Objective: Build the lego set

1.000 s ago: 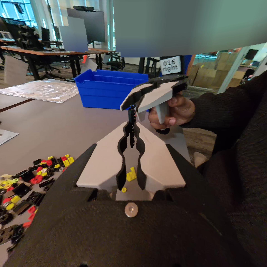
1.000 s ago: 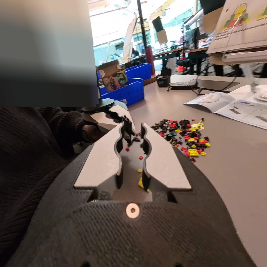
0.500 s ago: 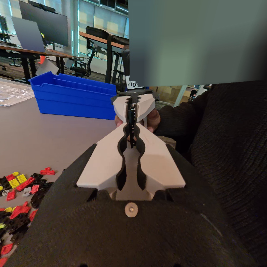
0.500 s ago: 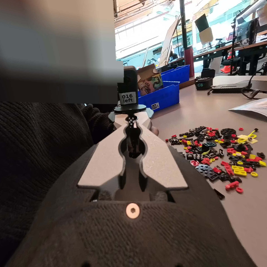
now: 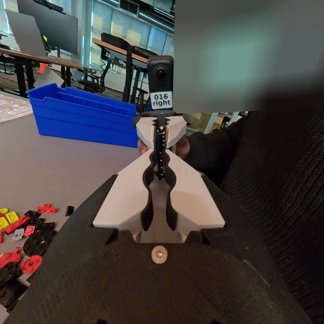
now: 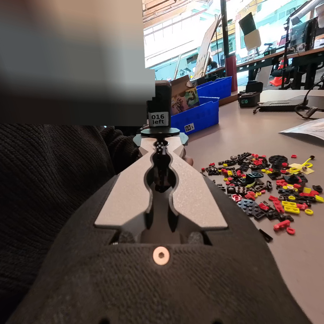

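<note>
- The left gripper [image 5: 159,158] and the right gripper [image 6: 160,157] face each other tip to tip, raised above the near edge of the bench [image 5: 73,166], in front of a person's dark knitted sleeve [image 5: 273,175].
- A long, thin black lego strip [image 5: 159,156] stands on edge between them, its studs showing along one side in the left wrist view.
- The fingers [image 5: 133,191] of the left gripper are drawn close together and pinch the near end of the strip at their tips; a narrow wavy gap stays between them farther back.
- The right gripper [image 5: 161,135], seen head-on past the strip, has its fingers closed on the far end of the strip.
- In the right wrist view the right fingers [image 6: 129,196] are likewise nearly together, with the dark strip [image 6: 160,175] between them, and the left gripper [image 6: 160,145] just beyond.
- A hand [image 5: 182,145] shows behind the right gripper.
- Loose red, yellow and black pieces [image 6: 273,184] lie scattered flat on the bench to one side, well apart from the grippers.
- A blue bin [image 5: 82,117] sits farther back on the bench; bare bench surface lies between it and the pieces.
- A second blue bin [image 6: 196,115] holding a printed box stands behind the left gripper in the right wrist view.
- A white paper sheet [image 6: 305,131] lies near the far right edge of the bench.
</note>
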`<state>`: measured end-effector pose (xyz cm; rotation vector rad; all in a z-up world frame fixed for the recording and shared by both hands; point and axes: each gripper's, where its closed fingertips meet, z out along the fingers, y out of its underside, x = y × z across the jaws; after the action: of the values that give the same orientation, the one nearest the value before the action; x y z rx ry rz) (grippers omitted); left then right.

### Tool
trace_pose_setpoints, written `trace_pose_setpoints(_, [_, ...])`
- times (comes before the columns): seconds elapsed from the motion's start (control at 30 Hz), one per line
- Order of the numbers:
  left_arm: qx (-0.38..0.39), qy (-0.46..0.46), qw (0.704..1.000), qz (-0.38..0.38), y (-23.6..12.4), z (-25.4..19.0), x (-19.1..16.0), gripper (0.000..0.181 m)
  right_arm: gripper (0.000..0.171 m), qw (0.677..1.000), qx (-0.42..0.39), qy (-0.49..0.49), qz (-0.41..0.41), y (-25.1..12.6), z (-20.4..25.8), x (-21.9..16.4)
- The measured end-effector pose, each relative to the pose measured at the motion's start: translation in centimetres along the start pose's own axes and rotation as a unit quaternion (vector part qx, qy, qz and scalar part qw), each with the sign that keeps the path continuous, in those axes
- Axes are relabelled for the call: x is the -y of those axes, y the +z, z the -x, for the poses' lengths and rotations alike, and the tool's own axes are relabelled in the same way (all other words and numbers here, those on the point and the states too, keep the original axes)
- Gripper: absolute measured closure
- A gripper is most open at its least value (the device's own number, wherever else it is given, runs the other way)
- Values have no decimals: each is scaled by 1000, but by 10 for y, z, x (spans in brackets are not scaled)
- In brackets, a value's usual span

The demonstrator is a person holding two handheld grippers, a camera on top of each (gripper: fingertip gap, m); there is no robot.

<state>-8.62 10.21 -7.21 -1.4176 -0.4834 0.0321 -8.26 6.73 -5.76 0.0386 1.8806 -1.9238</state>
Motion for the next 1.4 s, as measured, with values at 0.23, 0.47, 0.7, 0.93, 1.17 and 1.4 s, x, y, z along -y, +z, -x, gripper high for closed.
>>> trace_pose_setpoints(0.23, [55,-87,994,-37,-8,32,5,180,118,997,-67,30,-18,-9,-31,2])
trace_pose_setpoints(0.47, [80,-292,944,-128,-25,75,5,180,134,962,-217,-122,116,-5,-57,-30])
trace_pose_setpoints(0.7, [56,-330,931,-148,-22,73,3,179,142,979,-186,34,75,11,-58,-35])
trace_pose_setpoints(0.93, [43,-295,947,-120,-20,67,3,176,169,975,-97,202,6,2,-59,-30])
trace_pose_setpoints(1.17, [48,-289,951,-95,-21,69,-2,164,168,977,-83,194,43,0,-58,-41])
trace_pose_setpoints(1.4, [50,-279,955,-90,-24,70,-2,172,167,980,-84,159,87,4,-54,-52])
